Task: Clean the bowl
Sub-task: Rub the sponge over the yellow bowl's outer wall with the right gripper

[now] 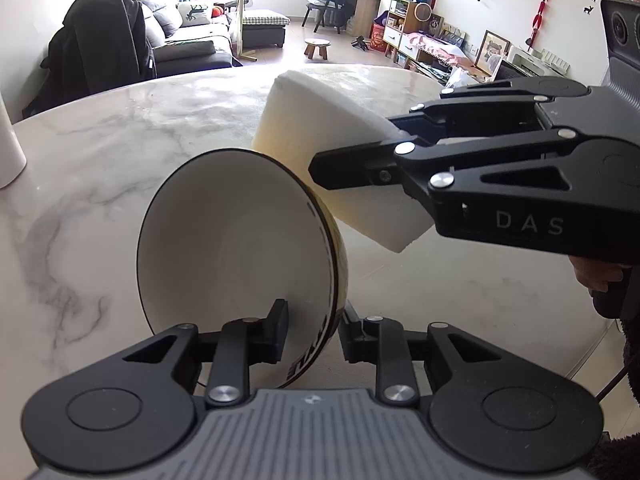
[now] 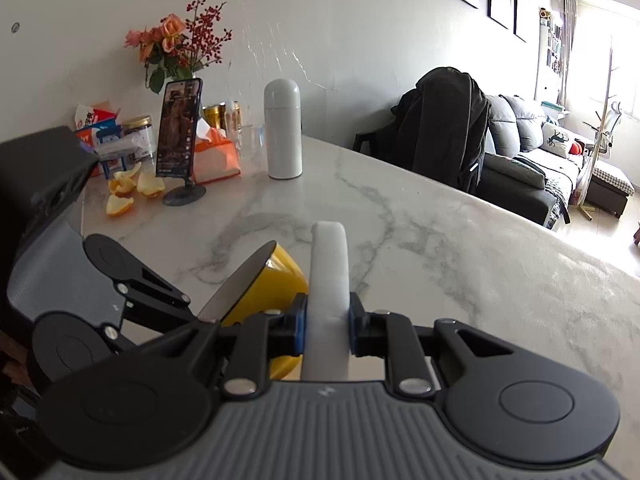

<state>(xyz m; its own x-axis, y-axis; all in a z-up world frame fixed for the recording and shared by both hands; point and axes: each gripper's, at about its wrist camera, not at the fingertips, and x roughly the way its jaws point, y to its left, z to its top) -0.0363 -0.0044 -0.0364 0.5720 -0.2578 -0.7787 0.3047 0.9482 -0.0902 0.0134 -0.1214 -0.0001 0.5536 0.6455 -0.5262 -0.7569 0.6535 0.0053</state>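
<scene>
At the far left, around nine o'clock on the marble-patterned round table, stands a white cylindrical flask, with a phone on a stand and orange peel beside it in the right wrist view. Nearer the middle, the left gripper has its jaws nearly closed on the rim of the bowl, a glazed one, white inside and yellow outside with a dark edge; one finger sits inside the wall, the other outside. The bowl is tipped up on its side, mouth facing left, lifted above the tabletop at about six o'clock. Just to its right, at roughly two o'clock from the bowl, the right gripper is clamped fully down on a thick white sponge block, which lies just beside the bowl's yellow outer wall; whether they touch I cannot tell.
</scene>
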